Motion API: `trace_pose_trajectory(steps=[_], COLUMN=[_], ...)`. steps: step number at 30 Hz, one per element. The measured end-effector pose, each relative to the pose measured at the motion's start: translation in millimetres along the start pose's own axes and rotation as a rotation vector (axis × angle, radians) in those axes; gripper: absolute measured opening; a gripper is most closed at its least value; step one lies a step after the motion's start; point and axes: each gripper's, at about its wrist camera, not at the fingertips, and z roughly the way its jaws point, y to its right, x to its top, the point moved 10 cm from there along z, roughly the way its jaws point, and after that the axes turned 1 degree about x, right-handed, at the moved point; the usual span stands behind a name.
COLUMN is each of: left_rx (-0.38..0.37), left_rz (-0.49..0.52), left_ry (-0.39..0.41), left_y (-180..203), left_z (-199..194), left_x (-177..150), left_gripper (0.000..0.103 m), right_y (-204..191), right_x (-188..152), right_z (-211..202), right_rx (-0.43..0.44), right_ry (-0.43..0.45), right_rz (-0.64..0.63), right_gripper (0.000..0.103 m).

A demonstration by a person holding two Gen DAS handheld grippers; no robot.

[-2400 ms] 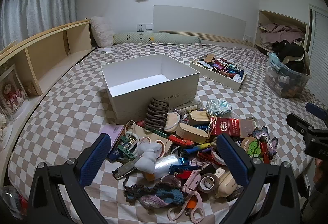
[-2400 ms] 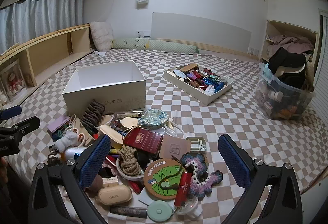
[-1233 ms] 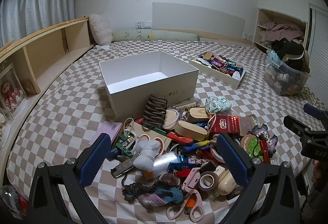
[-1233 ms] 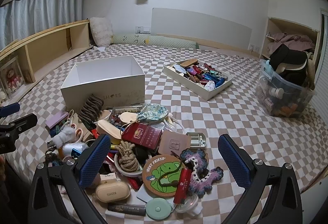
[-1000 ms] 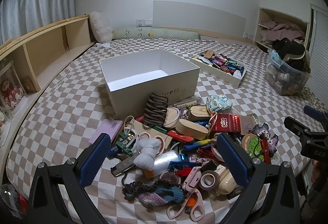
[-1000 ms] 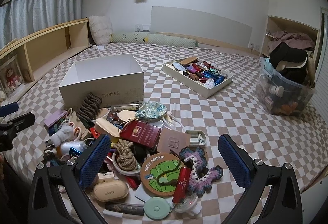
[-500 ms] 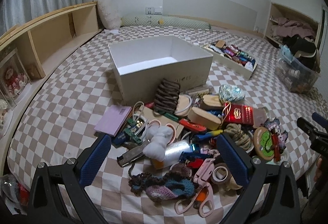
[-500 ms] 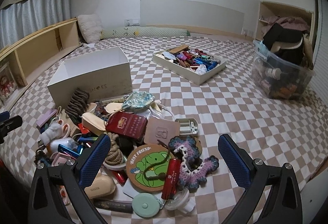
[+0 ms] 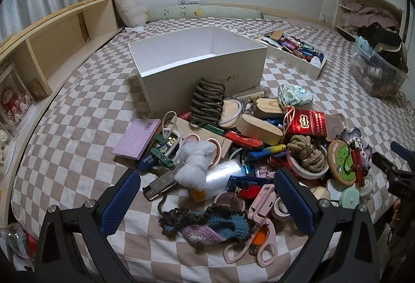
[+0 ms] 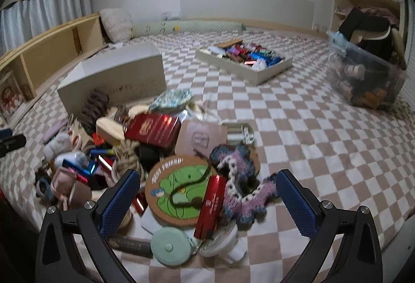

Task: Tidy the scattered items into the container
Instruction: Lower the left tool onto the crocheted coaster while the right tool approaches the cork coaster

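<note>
Left gripper [image 9: 206,198] and right gripper [image 10: 207,198] both spread wide, empty, above the clutter [image 9: 259,143]

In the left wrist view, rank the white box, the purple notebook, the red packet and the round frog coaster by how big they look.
1. white box, clearly largest.
2. purple notebook.
3. red packet and round frog coaster: these look alike, and the fisheye stretches things toward the edge, so I won't rank them.
</note>
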Motion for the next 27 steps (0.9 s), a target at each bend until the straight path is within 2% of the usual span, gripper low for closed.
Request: trace_pose_trajectory(steps=[4,12,21,27], left_rx=[-0.01,-0.025,-0.037,-0.044], left_rz=[0.009,-0.006,-0.013,-0.02], left_ry=[-0.012,-0.067,-0.114,-0.117], left_y=[4,1,-1,-3], left_z=[2,14,24,26], left_x=[-3,-15,-26,-27], left_gripper=[0.103,0.103,0.103,0.103], right_y=[-6,10,-15,-43], right_x=[-9,-20,-29,-29], right_z=[10,33,35,32], right_rx=[0.08,0.065,0.123,0.254], right_ry=[-0.034,-0.092,-0.14,-0.146], right_rz=[0.017,0.081,0.016,-0.011], right_gripper=[0.103,0.103,0.103,0.103])
